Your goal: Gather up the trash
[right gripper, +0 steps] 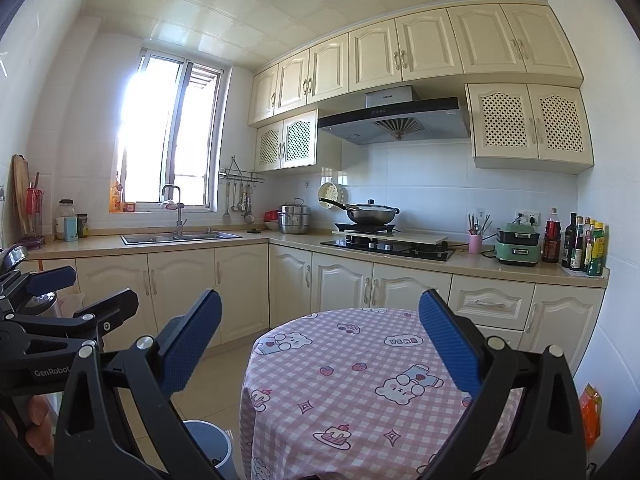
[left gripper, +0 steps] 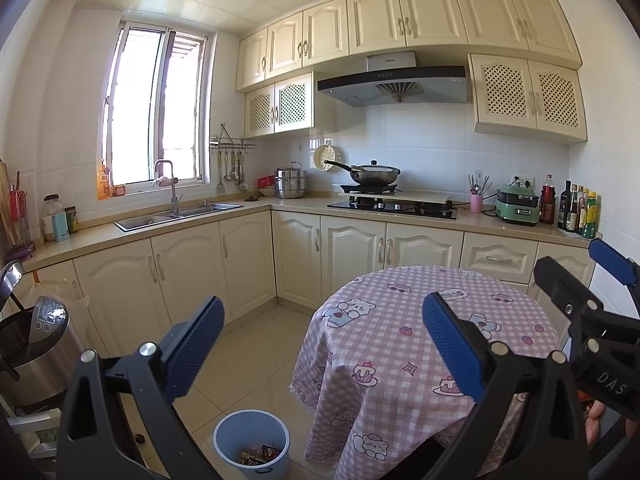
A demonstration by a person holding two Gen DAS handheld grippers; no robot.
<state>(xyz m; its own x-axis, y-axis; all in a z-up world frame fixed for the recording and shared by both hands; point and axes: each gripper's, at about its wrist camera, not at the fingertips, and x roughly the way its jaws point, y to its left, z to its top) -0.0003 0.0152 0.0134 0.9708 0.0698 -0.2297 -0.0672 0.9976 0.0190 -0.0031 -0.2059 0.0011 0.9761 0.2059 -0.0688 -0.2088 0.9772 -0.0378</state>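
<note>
A blue trash bin [left gripper: 252, 446] stands on the floor left of a round table [left gripper: 420, 340] with a pink checked cloth. Wrappers [left gripper: 260, 456] lie inside the bin. My left gripper [left gripper: 320, 344] is open and empty, held above the floor and the table's left edge. My right gripper [right gripper: 320, 344] is open and empty above the table [right gripper: 360, 380]. The bin's rim also shows in the right wrist view [right gripper: 208, 444]. The right gripper also shows at the right edge of the left wrist view [left gripper: 592, 300], and the left gripper at the left edge of the right wrist view [right gripper: 60, 300].
An L-shaped counter with cream cabinets [left gripper: 248, 264] runs behind, with a sink [left gripper: 176, 216], a stove [left gripper: 392, 208] with a wok and bottles [left gripper: 576, 212]. A steel pedal bin [left gripper: 36, 344] stands at the left. An orange bag [right gripper: 590, 412] hangs at the right.
</note>
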